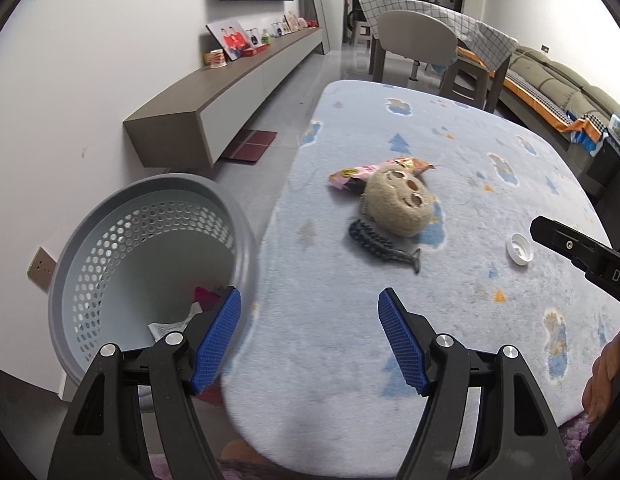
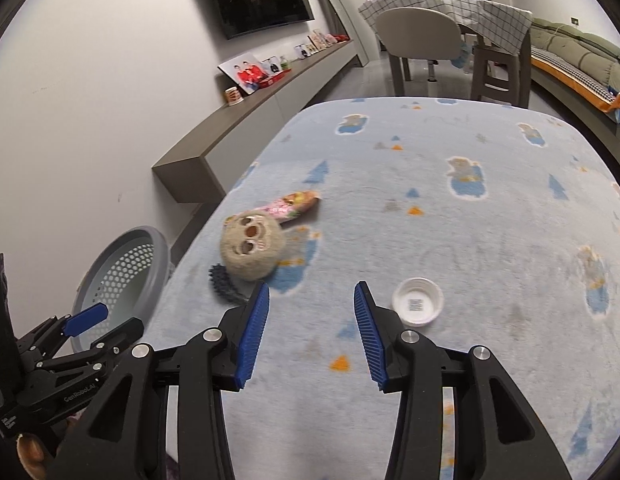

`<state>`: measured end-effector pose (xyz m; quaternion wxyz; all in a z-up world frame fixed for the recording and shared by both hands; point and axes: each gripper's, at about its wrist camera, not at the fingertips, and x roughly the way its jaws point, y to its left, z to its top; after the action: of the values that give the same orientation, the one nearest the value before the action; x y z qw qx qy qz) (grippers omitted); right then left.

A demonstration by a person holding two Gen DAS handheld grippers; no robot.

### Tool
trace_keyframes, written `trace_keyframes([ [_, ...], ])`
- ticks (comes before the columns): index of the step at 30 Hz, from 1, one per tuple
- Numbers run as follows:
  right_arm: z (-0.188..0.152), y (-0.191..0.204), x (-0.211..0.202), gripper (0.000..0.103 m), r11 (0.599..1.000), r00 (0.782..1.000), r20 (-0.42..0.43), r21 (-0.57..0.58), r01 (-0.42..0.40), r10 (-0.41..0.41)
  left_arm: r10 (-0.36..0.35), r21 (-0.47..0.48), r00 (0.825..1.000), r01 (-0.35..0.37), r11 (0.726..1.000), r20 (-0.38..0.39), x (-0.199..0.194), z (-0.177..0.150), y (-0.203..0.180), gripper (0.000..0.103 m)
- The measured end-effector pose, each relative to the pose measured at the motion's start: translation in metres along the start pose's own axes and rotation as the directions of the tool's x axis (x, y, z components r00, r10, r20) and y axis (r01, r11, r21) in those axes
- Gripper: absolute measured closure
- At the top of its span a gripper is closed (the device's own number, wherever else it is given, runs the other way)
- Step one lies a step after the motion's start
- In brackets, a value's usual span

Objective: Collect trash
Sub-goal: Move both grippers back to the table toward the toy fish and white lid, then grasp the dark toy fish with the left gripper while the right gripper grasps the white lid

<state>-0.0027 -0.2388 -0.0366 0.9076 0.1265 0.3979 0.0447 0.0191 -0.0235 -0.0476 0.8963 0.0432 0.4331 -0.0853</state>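
A grey perforated trash basket point(image 1: 110, 248) stands on the floor left of a table with a light blue fleece cover point(image 1: 449, 320); some trash lies inside it. My left gripper point(image 1: 310, 340) is open and empty over the table's near left edge, beside the basket. A white bottle cap point(image 2: 417, 302) lies on the cover just right of my open, empty right gripper point(image 2: 310, 328). It also shows in the left wrist view point(image 1: 519, 249). A pink snack wrapper point(image 1: 373, 170) lies behind a beige plush toy point(image 1: 401, 204). A dark spiky toy point(image 1: 373, 240) lies in front of the plush.
A long low cabinet point(image 1: 230, 92) with photos runs along the left wall. A dining table with a checked cloth point(image 1: 441, 20) and a chair point(image 1: 417, 40) stand beyond. A sofa point(image 1: 561, 80) is at the right. My left gripper also shows in the right wrist view point(image 2: 86, 322).
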Motion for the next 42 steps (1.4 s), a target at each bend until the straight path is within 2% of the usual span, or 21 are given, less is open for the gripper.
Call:
trace_keyframes([
  [11,-0.014,-0.044,0.001,0.057,0.998,0.998,-0.034,0.028,0.055,-0.054,-0.016,0.024,1.0,0.017,1.0,-0.017,0.012,0.008,-0.033,0.033],
  [16,-0.019,-0.055,0.009,0.053,0.997,0.995,-0.065,0.025,0.071,-0.069,-0.006,0.027,1.0,0.006,1.0,-0.011,0.016,0.011,-0.041,0.03],
  [22,-0.02,-0.058,0.022,0.051,0.997,0.992,-0.098,0.028,0.077,-0.074,0.001,0.017,0.999,0.0,1.0,-0.037,0.029,0.012,-0.047,0.029],
  [36,-0.013,-0.056,0.058,0.051,0.987,0.978,-0.132,-0.011,0.16,-0.16,0.052,-0.026,0.997,-0.054,0.998,-0.051,0.044,0.012,-0.035,0.024],
  [40,-0.012,-0.057,0.064,0.052,0.983,0.973,-0.141,-0.021,0.18,-0.181,0.058,-0.029,0.996,-0.06,0.998,-0.061,0.049,0.011,-0.034,0.024],
  [41,-0.012,-0.057,0.064,0.054,0.983,0.973,-0.14,-0.021,0.182,-0.183,0.058,-0.029,0.996,-0.06,0.998,-0.062,0.05,0.01,-0.035,0.024],
  [42,-0.012,-0.057,0.065,0.06,0.982,0.972,-0.138,-0.022,0.187,-0.188,0.059,-0.029,0.996,-0.061,0.998,-0.063,0.051,0.01,-0.035,0.024],
])
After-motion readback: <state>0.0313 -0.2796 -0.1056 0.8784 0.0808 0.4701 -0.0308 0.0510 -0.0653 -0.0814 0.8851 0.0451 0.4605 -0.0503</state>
